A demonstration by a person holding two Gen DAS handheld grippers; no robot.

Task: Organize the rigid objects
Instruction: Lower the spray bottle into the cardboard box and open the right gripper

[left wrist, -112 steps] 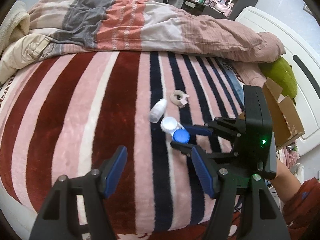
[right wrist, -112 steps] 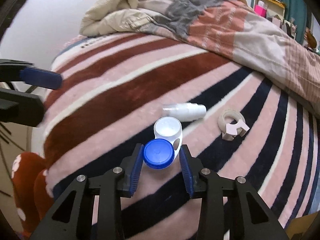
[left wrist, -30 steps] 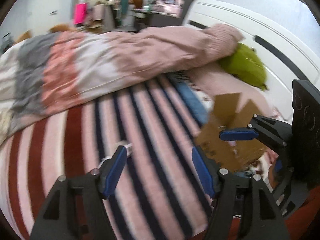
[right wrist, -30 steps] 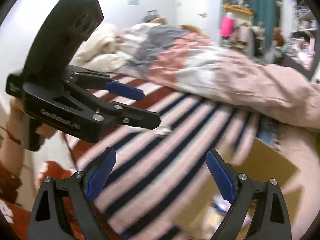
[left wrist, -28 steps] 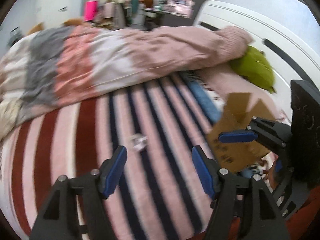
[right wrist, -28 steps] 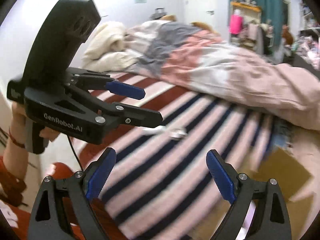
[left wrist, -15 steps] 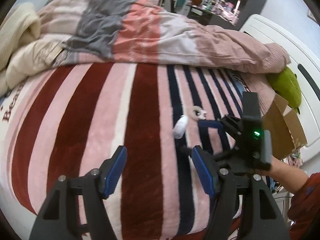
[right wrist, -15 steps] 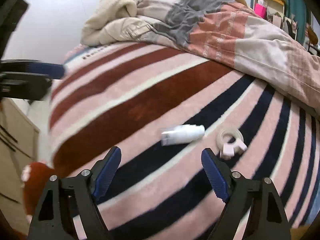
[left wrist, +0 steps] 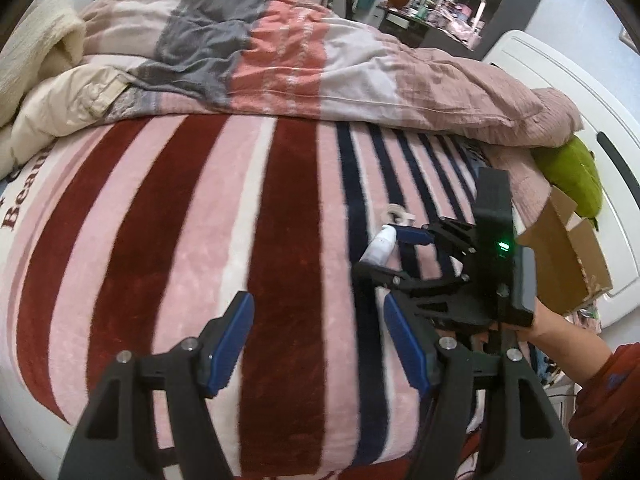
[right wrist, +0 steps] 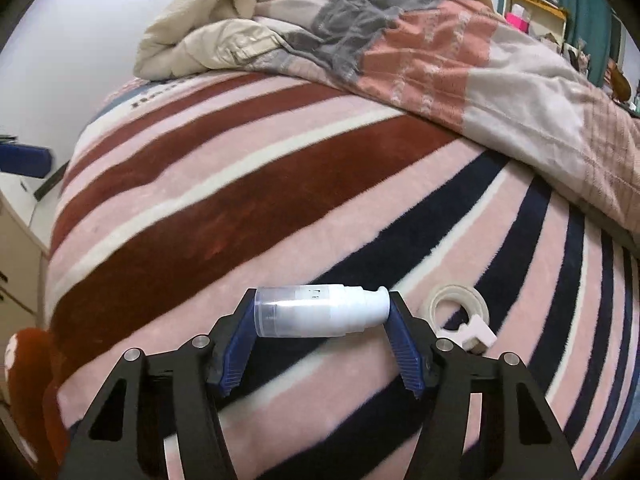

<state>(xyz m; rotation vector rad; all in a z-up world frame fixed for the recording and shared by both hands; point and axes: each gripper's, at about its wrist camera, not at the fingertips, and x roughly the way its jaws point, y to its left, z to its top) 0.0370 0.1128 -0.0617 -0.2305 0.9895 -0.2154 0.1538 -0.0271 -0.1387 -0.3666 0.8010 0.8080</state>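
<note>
- Where the right gripper (right wrist: 322,334) meets the striped blanket (right wrist: 248,208), its blue ribbed pads (right wrist: 404,356) sit at the two ends of a small white pump bottle (right wrist: 320,312) lying crosswise between them, both pads touching it.
- The bottle is a smooth plastic cylinder with a clear cap at its left end; the blanket is plush fleece in maroon, pink, white and navy bands.
- The left gripper (left wrist: 316,344) hovers over the near edge of the bed, jaws spread wide and empty.
- Just right of the bottle lies a roll of tape in a white dispenser (right wrist: 460,312), close beside the right finger.
- Open blanket extends left and far; a rumpled quilt (left wrist: 320,60) bounds the far side.
- An open cardboard box (left wrist: 568,256) stands off the bed's right edge, beside a green plush toy (left wrist: 576,176).
</note>
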